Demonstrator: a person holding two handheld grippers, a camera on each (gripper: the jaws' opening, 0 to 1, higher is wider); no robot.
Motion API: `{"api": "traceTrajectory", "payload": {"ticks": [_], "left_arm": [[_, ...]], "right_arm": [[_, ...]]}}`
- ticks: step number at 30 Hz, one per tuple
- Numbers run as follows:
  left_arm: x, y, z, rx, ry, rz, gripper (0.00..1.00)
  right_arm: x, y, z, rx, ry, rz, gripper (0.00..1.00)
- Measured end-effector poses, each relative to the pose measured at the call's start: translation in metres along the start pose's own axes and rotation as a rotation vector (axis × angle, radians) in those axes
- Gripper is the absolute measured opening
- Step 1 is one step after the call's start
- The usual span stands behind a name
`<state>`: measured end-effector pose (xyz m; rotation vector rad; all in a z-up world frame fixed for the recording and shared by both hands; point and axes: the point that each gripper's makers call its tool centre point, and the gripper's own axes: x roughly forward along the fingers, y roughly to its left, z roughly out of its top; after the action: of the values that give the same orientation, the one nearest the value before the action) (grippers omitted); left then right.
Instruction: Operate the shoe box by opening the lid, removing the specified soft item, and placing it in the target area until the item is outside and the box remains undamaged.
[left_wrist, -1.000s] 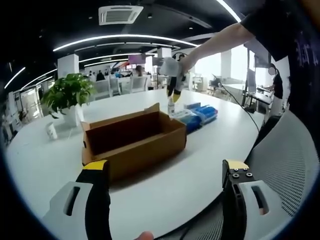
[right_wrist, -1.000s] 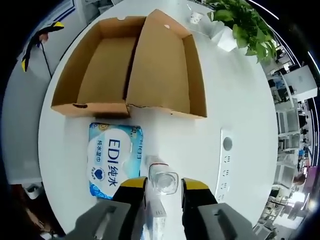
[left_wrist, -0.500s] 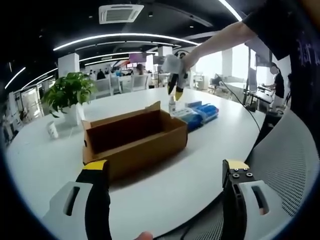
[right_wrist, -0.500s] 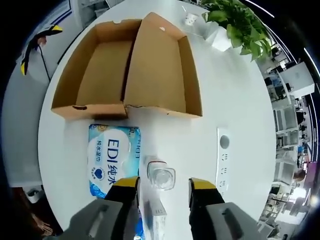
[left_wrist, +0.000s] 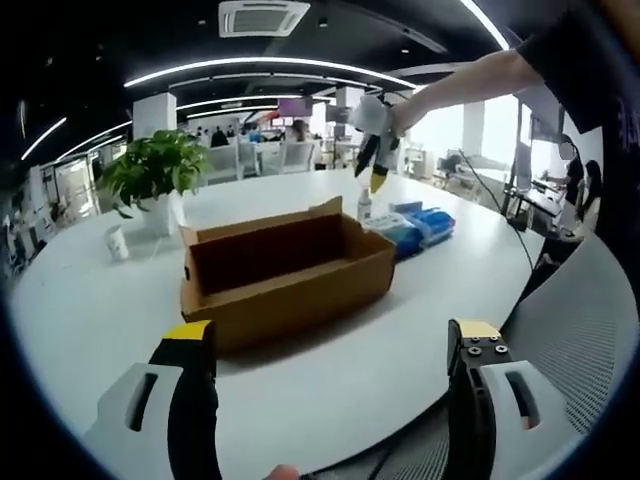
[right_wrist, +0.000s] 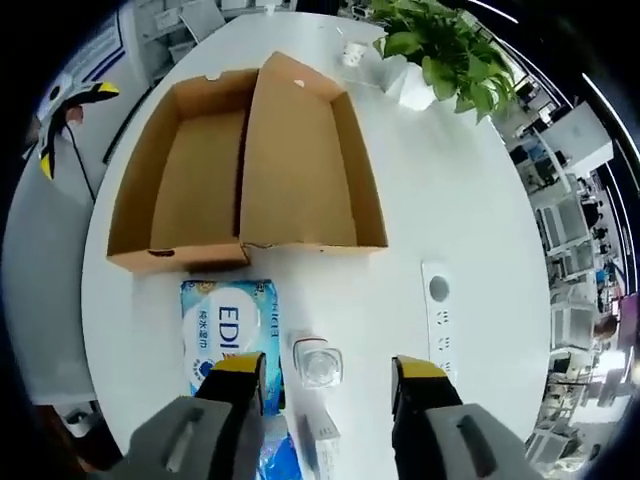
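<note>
Brown cardboard box (right_wrist: 250, 170); white table (right_wrist: 450, 210); blue-white wipes pack (right_wrist: 228, 330); green plant (right_wrist: 440, 45); yellow-tipped tools.

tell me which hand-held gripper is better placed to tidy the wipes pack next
Right, probably. The right hand-held gripper hangs open directly above the blue wipes pack and small bottle beside the open box. The left hand-held gripper sits back on the box's far side.

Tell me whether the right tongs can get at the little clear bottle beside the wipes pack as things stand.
Probably yes. The right tongs hang open directly above the clear bottle, which stands upright on the white table between the wipes pack and a small carton. Nothing covers it, though both neighbours sit close.
</note>
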<state>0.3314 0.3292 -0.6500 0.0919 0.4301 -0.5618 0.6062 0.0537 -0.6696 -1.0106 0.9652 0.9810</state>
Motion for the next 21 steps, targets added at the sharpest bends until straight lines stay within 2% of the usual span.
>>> {"api": "traceTrajectory", "payload": {"ticks": [5,12,21], "left_arm": [[0.001,0.008,0.000,-0.015,0.010,0.018,0.92],[-0.001,0.022,-0.009,-0.014,0.074,0.030,0.88],[-0.002,0.044,-0.014,-0.042,0.105,0.079,0.83]], "right_arm": [[-0.005,-0.003,0.007,0.041,-0.042,-0.003,0.50],[-0.012,-0.009,0.014,0.123,-0.093,-0.004,0.50],[-0.016,-0.021,0.017,0.215,-0.146,-0.019,0.49]]}}
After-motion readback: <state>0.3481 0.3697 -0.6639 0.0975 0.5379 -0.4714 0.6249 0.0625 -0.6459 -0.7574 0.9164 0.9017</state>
